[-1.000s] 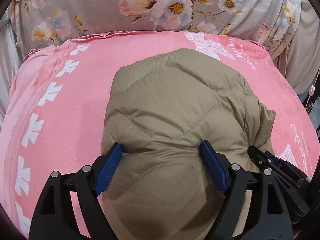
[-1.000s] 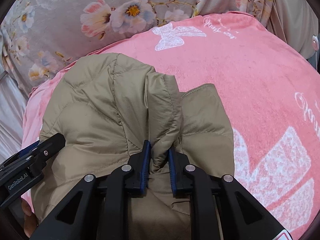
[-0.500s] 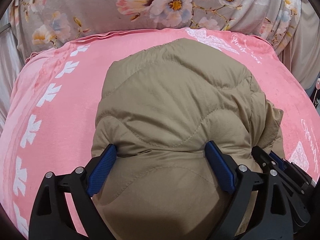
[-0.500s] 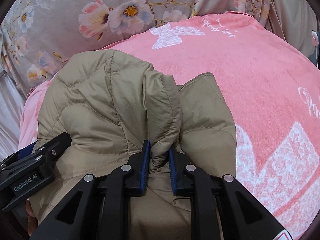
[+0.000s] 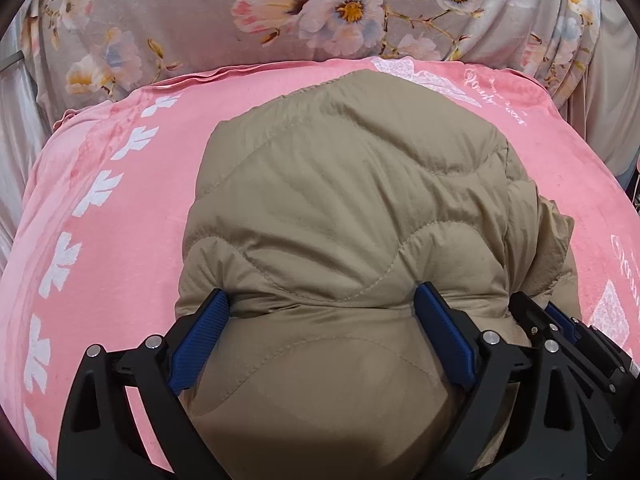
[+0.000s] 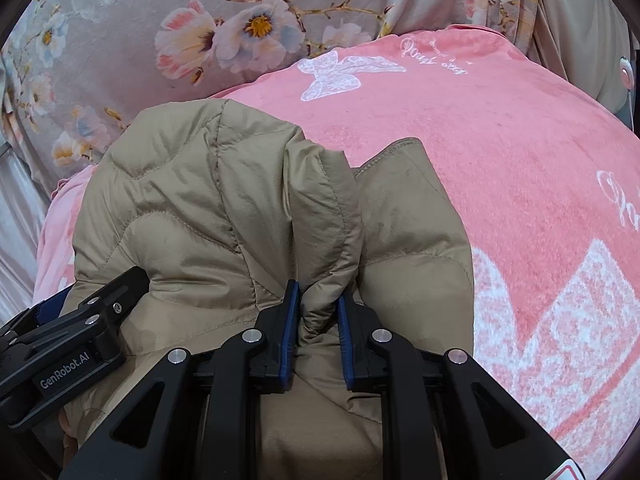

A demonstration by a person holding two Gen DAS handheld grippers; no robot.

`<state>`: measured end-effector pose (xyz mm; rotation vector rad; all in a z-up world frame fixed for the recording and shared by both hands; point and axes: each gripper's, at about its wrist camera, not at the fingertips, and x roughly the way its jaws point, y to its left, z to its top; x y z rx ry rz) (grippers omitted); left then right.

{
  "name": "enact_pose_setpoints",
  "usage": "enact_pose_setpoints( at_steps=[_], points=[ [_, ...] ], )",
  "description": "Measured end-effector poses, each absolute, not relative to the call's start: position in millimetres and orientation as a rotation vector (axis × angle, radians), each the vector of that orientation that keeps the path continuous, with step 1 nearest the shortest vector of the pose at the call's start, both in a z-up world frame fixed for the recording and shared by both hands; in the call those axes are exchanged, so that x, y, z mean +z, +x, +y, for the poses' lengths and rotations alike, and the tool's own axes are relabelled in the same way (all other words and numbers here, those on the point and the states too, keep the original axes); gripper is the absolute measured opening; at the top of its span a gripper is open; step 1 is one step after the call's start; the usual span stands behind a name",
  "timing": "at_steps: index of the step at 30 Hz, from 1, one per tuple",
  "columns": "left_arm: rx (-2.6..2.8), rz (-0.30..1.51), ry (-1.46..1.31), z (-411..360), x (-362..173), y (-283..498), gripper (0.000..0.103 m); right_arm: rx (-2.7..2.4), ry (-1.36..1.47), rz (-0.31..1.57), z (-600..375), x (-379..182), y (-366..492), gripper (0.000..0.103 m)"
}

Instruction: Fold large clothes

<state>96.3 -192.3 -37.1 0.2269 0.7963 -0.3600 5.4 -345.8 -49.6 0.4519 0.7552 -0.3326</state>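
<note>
A tan quilted puffer jacket (image 5: 344, 208) lies bunched on a pink blanket (image 5: 120, 208). My left gripper (image 5: 320, 320) is wide open, its blue pads (image 5: 200, 332) either side of a thick bulge of the jacket. My right gripper (image 6: 318, 312) is shut on a fold of the jacket (image 6: 224, 208) at its near right edge. The right gripper shows at the lower right of the left wrist view (image 5: 568, 344), and the left gripper at the lower left of the right wrist view (image 6: 68, 344).
The pink blanket (image 6: 500, 152) has white butterfly and leaf prints. A grey floral fabric (image 5: 320, 12) lies along its far edge and also shows in the right wrist view (image 6: 224, 40). Beige cloth (image 6: 580, 32) hangs at the far right.
Both grippers have moved forward with the jacket, so its far edge now lies closer to the floral fabric. The left jaws stay wide open and the right stays clamped on the fold.
</note>
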Motion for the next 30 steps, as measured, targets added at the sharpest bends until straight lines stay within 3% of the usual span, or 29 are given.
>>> enact_pose_setpoints(
  at_steps=[30],
  points=[
    [-0.328,0.758,0.245,-202.3,-44.7,101.7,0.097,-0.337,0.449,0.742,-350.4,-51.5,4.2,0.015]
  ],
)
